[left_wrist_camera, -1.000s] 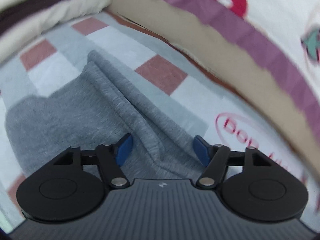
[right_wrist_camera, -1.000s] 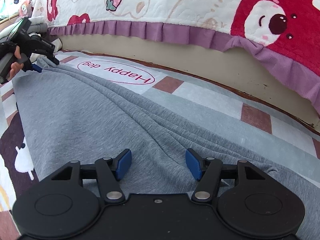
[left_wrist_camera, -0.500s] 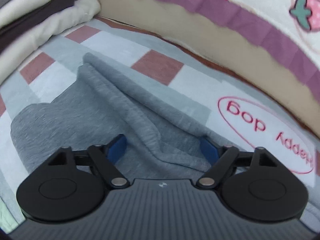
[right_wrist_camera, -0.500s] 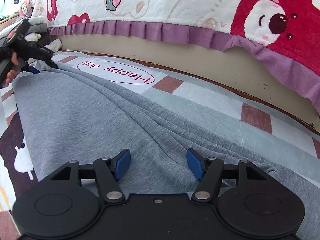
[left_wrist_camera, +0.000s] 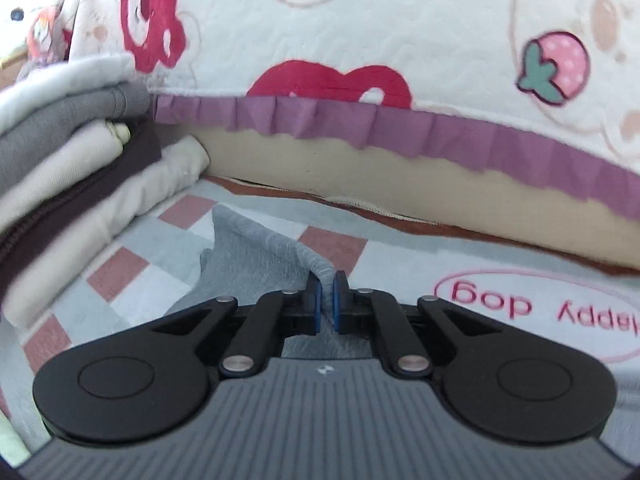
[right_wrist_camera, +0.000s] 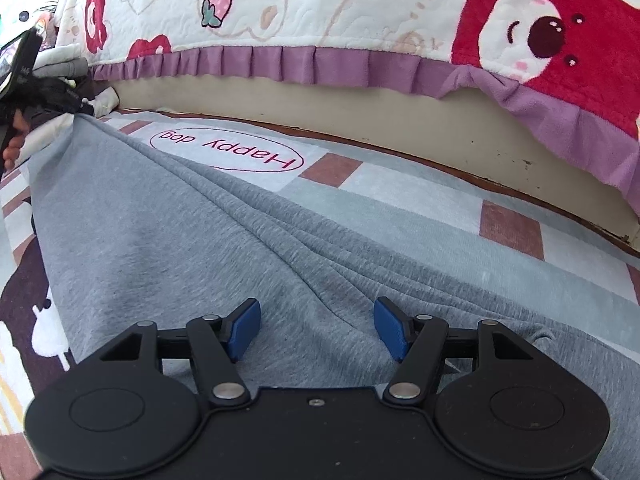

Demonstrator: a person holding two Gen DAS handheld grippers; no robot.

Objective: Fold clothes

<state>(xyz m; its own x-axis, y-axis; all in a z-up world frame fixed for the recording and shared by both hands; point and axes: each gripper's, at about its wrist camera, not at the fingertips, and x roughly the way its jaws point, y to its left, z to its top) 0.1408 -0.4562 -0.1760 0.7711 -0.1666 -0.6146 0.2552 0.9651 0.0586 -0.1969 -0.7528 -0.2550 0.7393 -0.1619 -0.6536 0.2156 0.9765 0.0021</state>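
Note:
A grey knit garment [right_wrist_camera: 168,216] lies spread over the checked floor mat [right_wrist_camera: 420,216], with long creases running toward the far left. My left gripper [left_wrist_camera: 325,300] is shut on a raised fold of that grey garment [left_wrist_camera: 256,260] at its far end, lifting the cloth off the mat. In the right wrist view the left gripper [right_wrist_camera: 86,106] shows at the far left, held by a person's hand [right_wrist_camera: 14,140]. My right gripper [right_wrist_camera: 316,330] stands open just above the near part of the garment, nothing pinched between its blue pads.
A stack of folded clothes [left_wrist_camera: 72,168] in grey, cream and dark brown sits on the mat at the left. A bed with a purple-frilled cartoon quilt [right_wrist_camera: 360,20] runs along the far side. A "Happy dog" oval print [right_wrist_camera: 226,154] marks the mat.
My left gripper closed on the garment's far fold and rose, tilting up so the bed now fills its view. The cloth at that end lifted. My right gripper stayed still and open.

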